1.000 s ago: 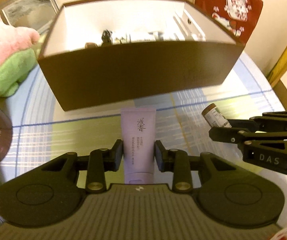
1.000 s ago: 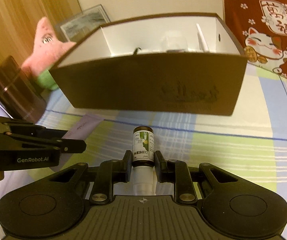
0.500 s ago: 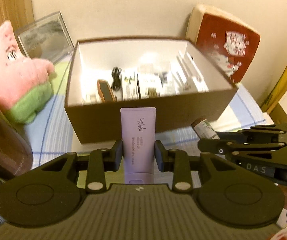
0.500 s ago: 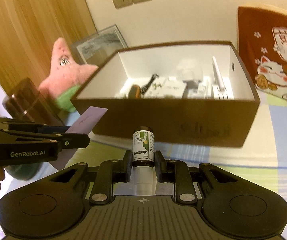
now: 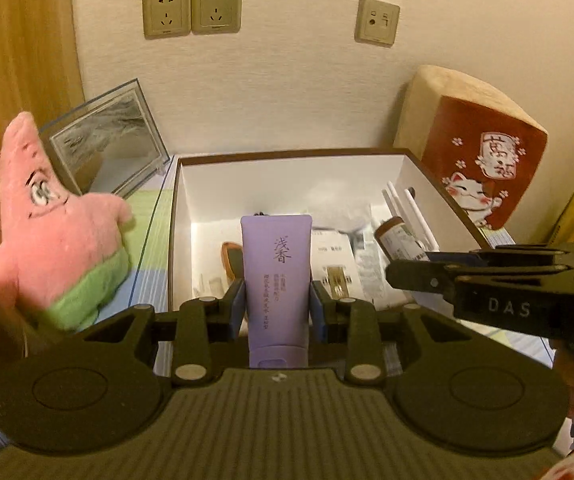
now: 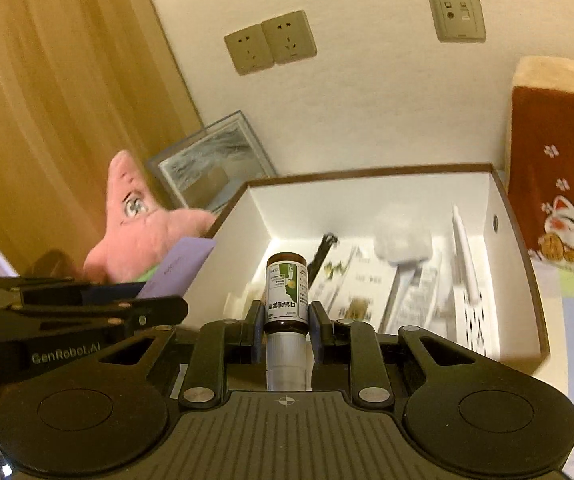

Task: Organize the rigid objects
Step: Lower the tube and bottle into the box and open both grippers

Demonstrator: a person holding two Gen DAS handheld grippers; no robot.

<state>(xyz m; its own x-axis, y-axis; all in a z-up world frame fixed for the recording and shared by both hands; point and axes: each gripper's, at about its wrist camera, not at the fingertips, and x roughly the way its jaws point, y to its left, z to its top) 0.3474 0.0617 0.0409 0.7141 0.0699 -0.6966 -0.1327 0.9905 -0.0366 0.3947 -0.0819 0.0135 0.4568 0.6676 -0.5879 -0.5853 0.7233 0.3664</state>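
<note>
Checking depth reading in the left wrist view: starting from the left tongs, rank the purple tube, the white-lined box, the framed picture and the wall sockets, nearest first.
1. Purple tube, gripped in the left tongs.
2. White-lined box, just ahead, below.
3. Framed picture, behind the box, left.
4. Wall sockets, high on the back wall.

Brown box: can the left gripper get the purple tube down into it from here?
Probably yes. The left gripper holds the purple tube above the brown box, whose top is open; the floor at the left looks bare.

Ahead of my left claw (image 5: 275, 304) the box (image 5: 287, 155) is sitting, packets lying inside; the plush star (image 5: 53, 232) is leaning left of it, a cushion (image 5: 483, 160) right, a framed picture (image 5: 107, 136) behind.
</note>
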